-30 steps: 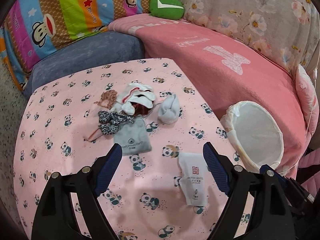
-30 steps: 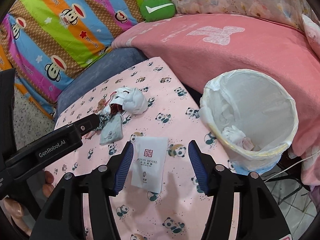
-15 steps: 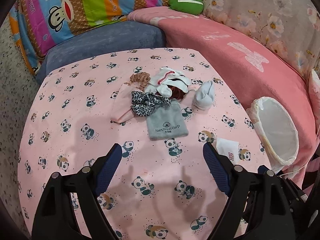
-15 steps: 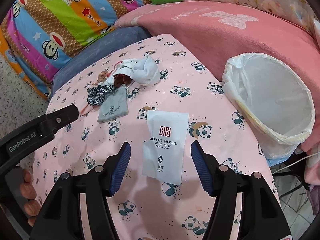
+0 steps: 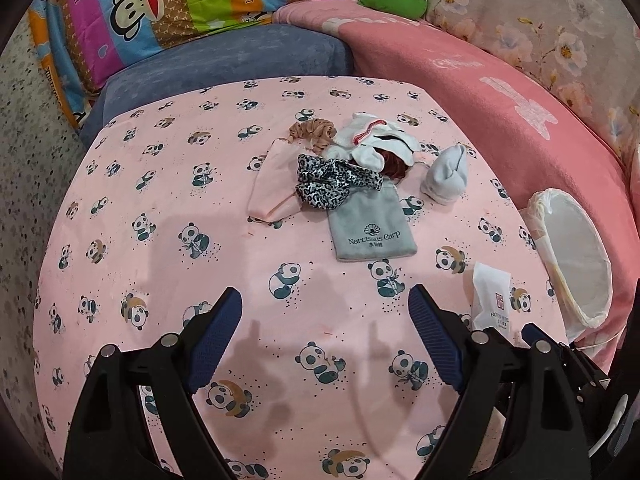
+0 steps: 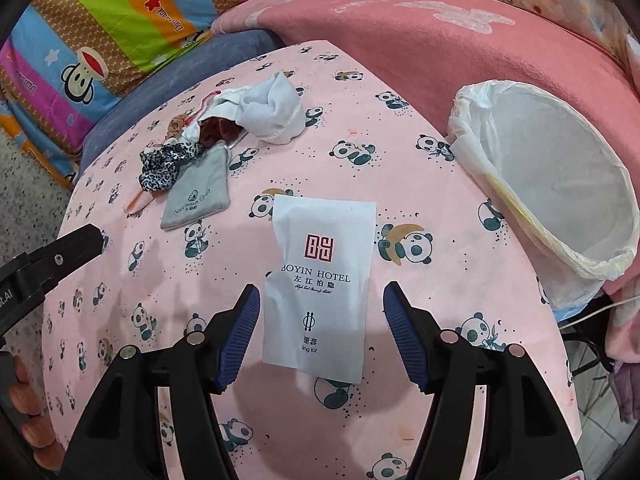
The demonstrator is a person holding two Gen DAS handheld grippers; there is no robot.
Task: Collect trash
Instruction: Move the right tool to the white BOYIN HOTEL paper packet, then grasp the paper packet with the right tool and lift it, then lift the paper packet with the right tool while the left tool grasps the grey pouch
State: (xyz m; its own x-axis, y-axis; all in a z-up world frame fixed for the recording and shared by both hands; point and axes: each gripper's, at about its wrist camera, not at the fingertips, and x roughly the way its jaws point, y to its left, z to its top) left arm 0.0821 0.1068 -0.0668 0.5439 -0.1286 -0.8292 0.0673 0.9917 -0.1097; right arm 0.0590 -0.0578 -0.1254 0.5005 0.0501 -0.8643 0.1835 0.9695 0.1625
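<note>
Straddling the white packet [image 6: 320,280], the right gripper [image 6: 316,320] gapes wide (empty); left gripper [image 5: 324,320] likewise. Packet looks light, thin, slippery; pinch its edges.

A table is covered by a pink panda-print cloth [image 5: 168,184]. Behind it, a blue-grey cushion [image 5: 224,60], a striped monkey-print quilt [image 5: 160,4], a pink blanket [image 6: 420,40] and floral fabric [image 5: 532,12] are seen; speckled floor [image 5: 20,128] is glimpsed.

Pink panda-print table [image 6: 460,300]: white hotel packet [image 6: 320,280], grey pouch [image 6: 198,200], leopard scrunchie [image 6: 160,166], rolled white sock [image 6: 276,110].
</note>
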